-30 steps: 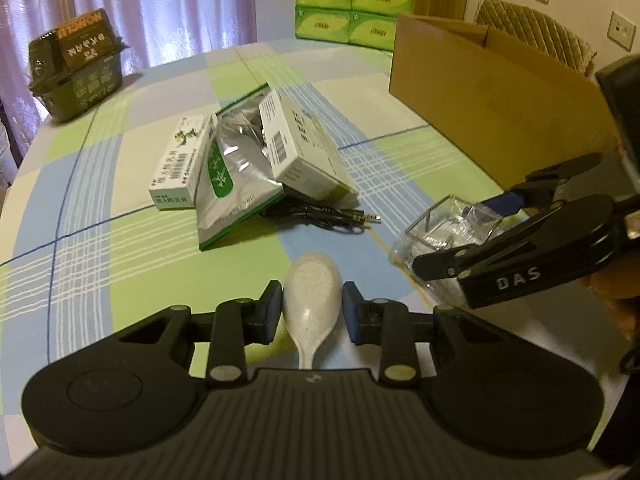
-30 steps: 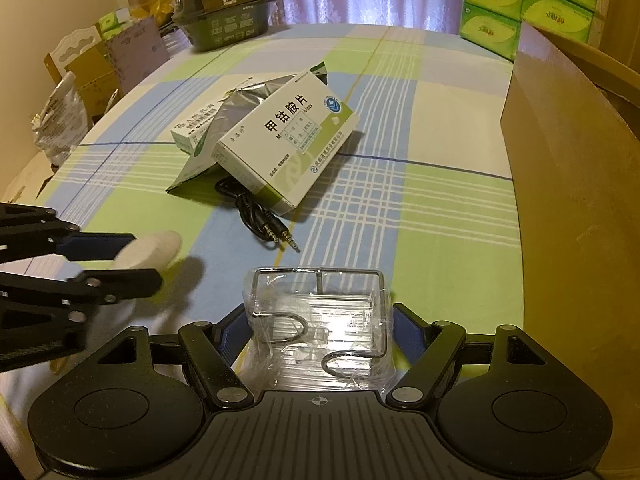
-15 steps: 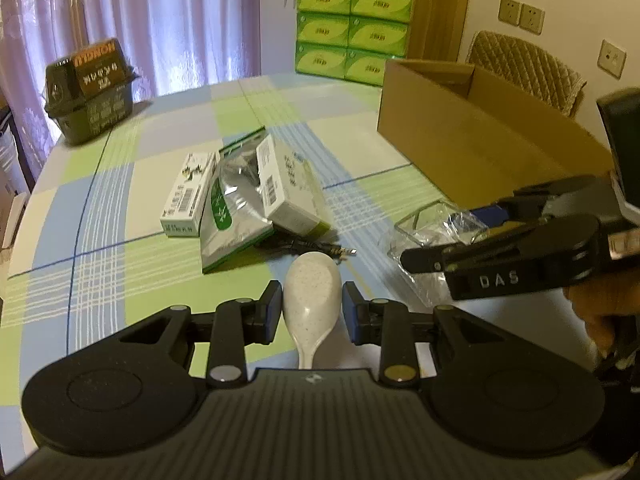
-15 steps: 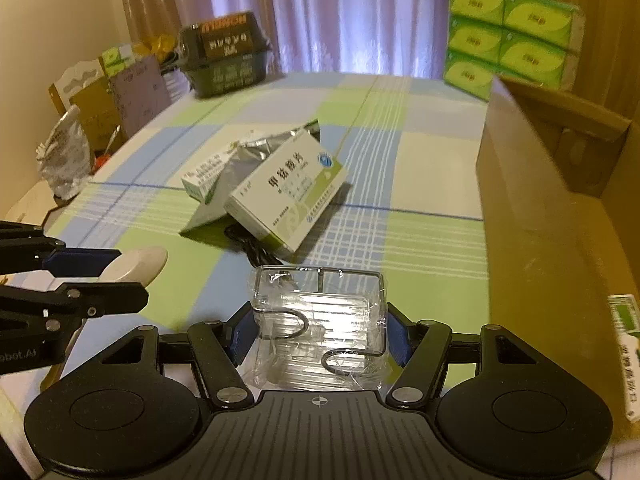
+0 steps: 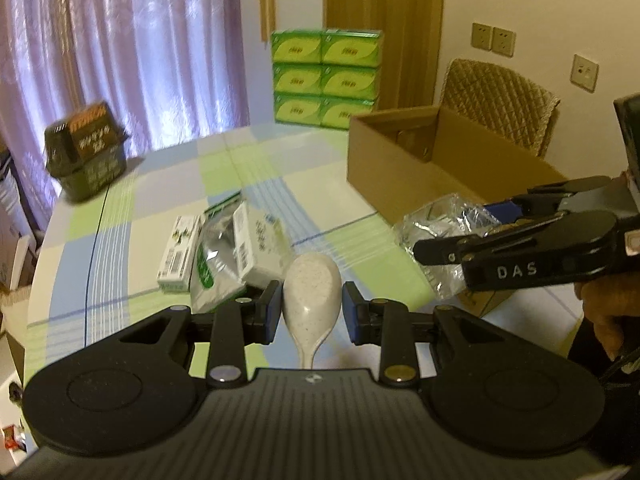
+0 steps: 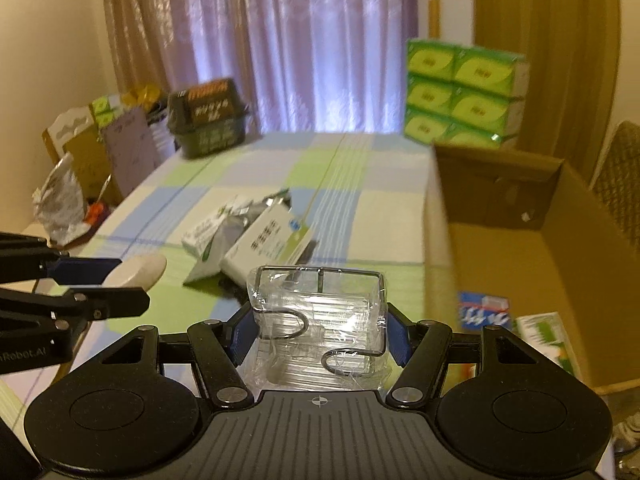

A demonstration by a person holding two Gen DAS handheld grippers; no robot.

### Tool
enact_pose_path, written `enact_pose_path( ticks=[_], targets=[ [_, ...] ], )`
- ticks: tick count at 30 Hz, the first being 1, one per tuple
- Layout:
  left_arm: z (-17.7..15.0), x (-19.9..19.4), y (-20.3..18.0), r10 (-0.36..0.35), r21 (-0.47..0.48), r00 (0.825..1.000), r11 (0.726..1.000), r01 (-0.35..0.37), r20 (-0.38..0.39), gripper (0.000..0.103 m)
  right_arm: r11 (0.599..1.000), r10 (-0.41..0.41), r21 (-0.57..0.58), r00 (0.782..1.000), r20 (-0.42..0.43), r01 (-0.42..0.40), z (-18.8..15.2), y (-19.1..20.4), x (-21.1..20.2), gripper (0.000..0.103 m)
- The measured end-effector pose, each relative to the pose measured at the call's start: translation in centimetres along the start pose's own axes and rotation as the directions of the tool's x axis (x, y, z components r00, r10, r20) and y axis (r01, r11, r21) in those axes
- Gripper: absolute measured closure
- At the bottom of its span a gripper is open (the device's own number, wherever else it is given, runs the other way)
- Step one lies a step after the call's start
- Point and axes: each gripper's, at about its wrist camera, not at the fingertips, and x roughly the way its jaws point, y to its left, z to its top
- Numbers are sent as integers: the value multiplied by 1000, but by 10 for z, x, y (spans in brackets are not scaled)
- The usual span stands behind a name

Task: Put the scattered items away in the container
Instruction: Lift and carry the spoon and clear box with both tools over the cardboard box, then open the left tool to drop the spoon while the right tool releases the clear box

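Aloft, left gripper [image 5: 312, 312] clamps speckled spoon [image 5: 313, 292]; right gripper [image 6: 320, 332] clamps plastic-wrapped wire rack [image 6: 320, 312].

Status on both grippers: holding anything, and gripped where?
Left gripper holds the white spoon, pinched across the sides of its bowl. Right gripper holds the plastic-wrapped wire hook rack, clamped across its two ends.

- left gripper [image 5: 311, 316]: black plastic, ribbed base, two round discs, silver screws, blue pads [image 5: 273, 312]
- right gripper [image 6: 318, 334]: same black build, blue pads [image 6: 241, 334], white "DAS" on side
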Motion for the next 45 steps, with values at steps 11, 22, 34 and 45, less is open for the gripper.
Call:
enact_pose_path(
  ticks=[11, 22, 34, 45],
  targets=[
    [62, -1, -62, -101, 63, 992, 993, 97, 73, 76, 990, -109, 105, 989, 95, 99, 28, -73, -53, 36],
    [139, 37, -129, -259, 28, 957, 966, 258, 129, 76, 966, -208, 183, 971, 119, 184, 38, -150, -80, 36],
    [159, 103, -154, -289, -116, 948, 946, 304, 132, 76, 961, -222, 186, 972, 77, 205, 24, -190, -58, 36],
    [130, 150, -135, -265, -305, 961, 911, 276, 79, 76, 968, -224, 129, 974, 42, 217, 13, -198, -26, 36]
  ],
)
